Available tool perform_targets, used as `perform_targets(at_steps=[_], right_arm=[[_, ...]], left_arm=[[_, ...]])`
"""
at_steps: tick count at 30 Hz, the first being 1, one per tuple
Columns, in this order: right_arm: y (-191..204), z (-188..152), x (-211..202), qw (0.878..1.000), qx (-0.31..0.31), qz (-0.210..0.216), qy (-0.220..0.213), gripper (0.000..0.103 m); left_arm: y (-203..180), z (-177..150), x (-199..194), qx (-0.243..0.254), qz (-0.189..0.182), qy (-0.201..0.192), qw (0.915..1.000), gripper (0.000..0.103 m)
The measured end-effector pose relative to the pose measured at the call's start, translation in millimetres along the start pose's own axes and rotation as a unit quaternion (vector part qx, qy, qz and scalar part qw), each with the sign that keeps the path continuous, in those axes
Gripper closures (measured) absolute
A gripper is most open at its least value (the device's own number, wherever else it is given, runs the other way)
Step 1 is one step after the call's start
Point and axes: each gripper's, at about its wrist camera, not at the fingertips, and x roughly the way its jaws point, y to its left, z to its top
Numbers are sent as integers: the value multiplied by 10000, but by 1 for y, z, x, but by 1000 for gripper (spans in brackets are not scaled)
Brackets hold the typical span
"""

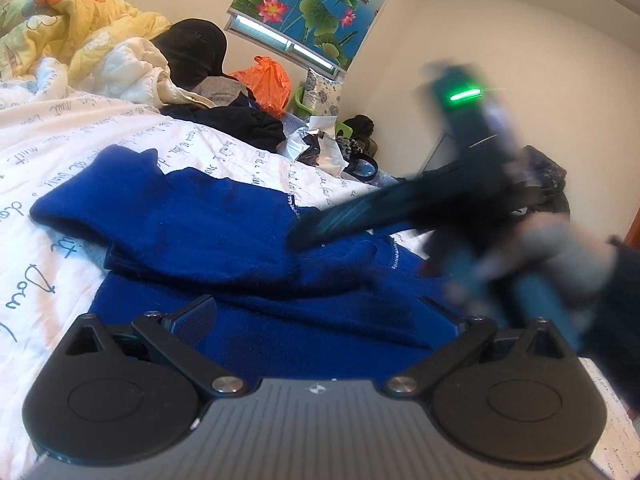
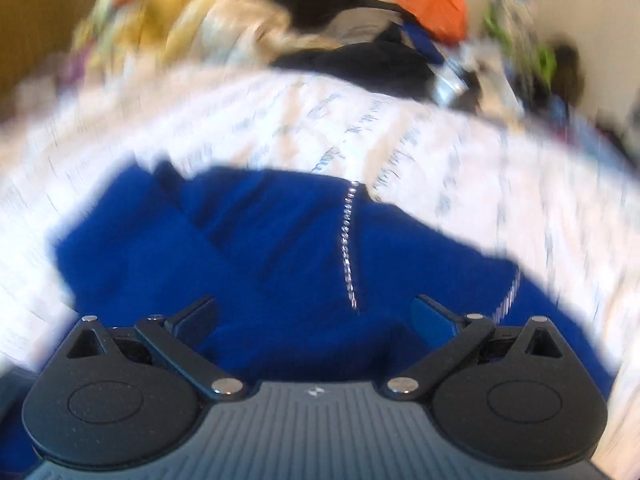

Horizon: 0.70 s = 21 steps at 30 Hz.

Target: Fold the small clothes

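The blue garment (image 1: 208, 224) lies on the bedsheet (image 1: 60, 152) at frame centre, one part already lying over the body. The left gripper (image 1: 320, 316) hovers low over its near edge, jaws wide apart and empty. The right gripper (image 2: 316, 316), blurred, is also spread wide with nothing held. Judgement: settle both before closing, pinch one layer only at the corners, then fold flat without dragging.
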Motion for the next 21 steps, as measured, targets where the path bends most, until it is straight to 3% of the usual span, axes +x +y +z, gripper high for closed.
perform_targets(at_steps=[2,3,4,7,9,11,13,17,20,21], right_arm=[[20,-3,20,9964,-674,-456,254,0],[21,-7,16,9961,-749,-473,46,0],[19,-11,12,9958,-782,-439,169,0],[-11,-33,-13,9946,-872,-330,458,0],[-37,-52,-32,9947,-784,-510,427,0],[-65,-61,-47,9979,-125,-555,314,0],[-90,-66,-60,9966,799,-15,186,0],[-122,-74,-51,9698,2149,1122,270,0],[-131,-86,-26,9539,2682,1186,633,0],[-129,-89,-27,9557,2668,1156,468,0]], left_arm=[[1,0,-1,-12,-7,5,10000,0],[1,0,-2,-16,-19,4,10000,0],[2,0,-3,-20,-36,-8,10000,0],[1,0,-3,-8,-92,-35,10000,0],[1,0,-3,-21,-141,-37,9999,0],[2,0,-2,-29,-181,-25,9998,0],[2,0,-1,-27,-177,7,9998,0],[3,0,-3,-26,-116,-13,9999,0],[4,0,-2,-51,-88,5,9999,0],[4,0,-2,-66,-84,13,9999,0]])
